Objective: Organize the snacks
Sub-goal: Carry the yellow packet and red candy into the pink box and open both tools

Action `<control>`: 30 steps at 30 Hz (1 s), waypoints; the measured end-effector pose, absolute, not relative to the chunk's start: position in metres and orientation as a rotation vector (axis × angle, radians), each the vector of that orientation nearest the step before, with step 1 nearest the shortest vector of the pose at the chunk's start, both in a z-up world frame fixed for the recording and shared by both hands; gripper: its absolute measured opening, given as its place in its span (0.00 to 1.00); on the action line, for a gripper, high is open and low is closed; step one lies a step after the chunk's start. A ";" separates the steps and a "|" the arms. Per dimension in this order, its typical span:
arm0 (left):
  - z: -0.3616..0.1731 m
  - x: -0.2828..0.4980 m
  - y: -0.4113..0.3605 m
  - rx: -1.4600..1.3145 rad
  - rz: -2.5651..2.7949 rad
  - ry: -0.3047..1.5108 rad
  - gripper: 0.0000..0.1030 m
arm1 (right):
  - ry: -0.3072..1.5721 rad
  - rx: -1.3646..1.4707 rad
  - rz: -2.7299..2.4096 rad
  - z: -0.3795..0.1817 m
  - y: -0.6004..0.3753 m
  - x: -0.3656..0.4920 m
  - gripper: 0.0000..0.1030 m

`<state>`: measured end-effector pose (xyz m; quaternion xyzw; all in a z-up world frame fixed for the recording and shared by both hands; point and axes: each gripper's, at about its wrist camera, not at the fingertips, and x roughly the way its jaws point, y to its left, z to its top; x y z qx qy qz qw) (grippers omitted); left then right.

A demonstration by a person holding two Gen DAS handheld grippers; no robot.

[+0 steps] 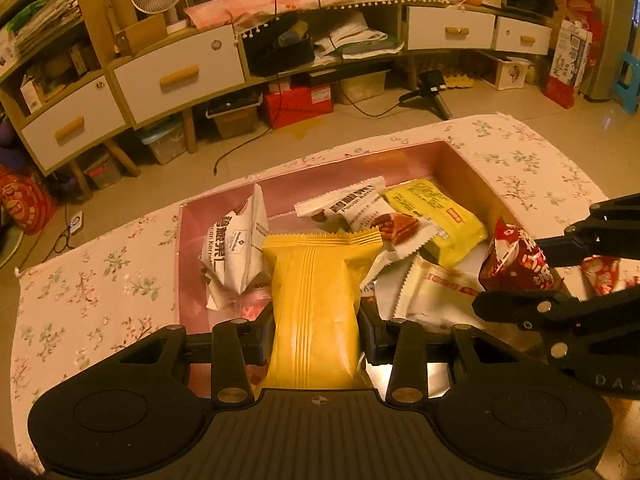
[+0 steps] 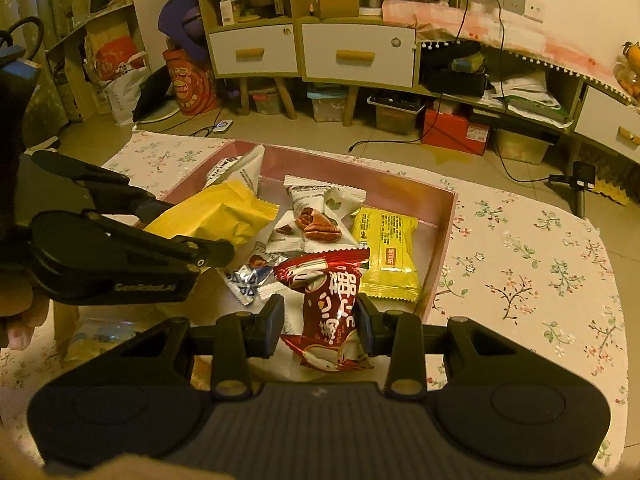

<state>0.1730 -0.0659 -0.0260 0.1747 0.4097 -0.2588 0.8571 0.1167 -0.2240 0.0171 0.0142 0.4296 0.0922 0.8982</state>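
The shallow pink cardboard box (image 2: pixel 440 236) holds white pecan packets (image 2: pixel 316 216) and, at three o'clock, a lime-yellow foil packet (image 2: pixel 386 256), while the left gripper (image 1: pixel 316 336) clamps a yellow foil pouch (image 1: pixel 316 300) and the right gripper (image 2: pixel 320 320) clamps a red foil packet (image 2: pixel 328 304).

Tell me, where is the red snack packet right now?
The red snack packet is clamped in the right gripper, above the pink box, beside the yellow-green packet.

Right claw (image 2: pixel 320 326) is clamped on a crinkly red foil snack packet (image 2: pixel 330 304), hanging over the near end of the shallow pink cardboard box (image 2: pixel 440 240). To the left, the left claw (image 2: pixel 168 220) pinches a plain yellow wrapper (image 2: pixel 216 214). Lime-yellow packet (image 2: pixel 386 254) and white pecan packets (image 2: pixel 316 216) lie inside, floral-cloth worktop (image 2: pixel 520 272) underneath.
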 end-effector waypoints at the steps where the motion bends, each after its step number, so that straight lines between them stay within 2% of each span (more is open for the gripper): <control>1: -0.028 0.175 -0.066 0.368 -0.540 0.862 0.37 | 0.892 0.027 0.191 0.016 -0.224 0.118 0.34; 12: -0.034 0.180 -0.076 0.387 -0.541 0.858 0.40 | 0.909 0.023 0.186 0.012 -0.223 0.123 0.35; 13: -0.034 0.180 -0.077 0.389 -0.547 0.860 0.41 | 0.912 0.022 0.185 0.013 -0.223 0.123 0.39; 16: -0.033 0.176 -0.078 0.399 -0.565 0.852 0.54 | 0.902 0.017 0.179 0.017 -0.222 0.120 0.54; 25: -0.019 0.165 -0.069 0.370 -0.572 0.845 0.69 | 0.890 -0.002 0.177 0.030 -0.222 0.112 0.66; 30: -0.013 0.151 -0.061 0.368 -0.584 0.845 0.70 | 0.888 -0.027 0.186 0.039 -0.216 0.101 0.67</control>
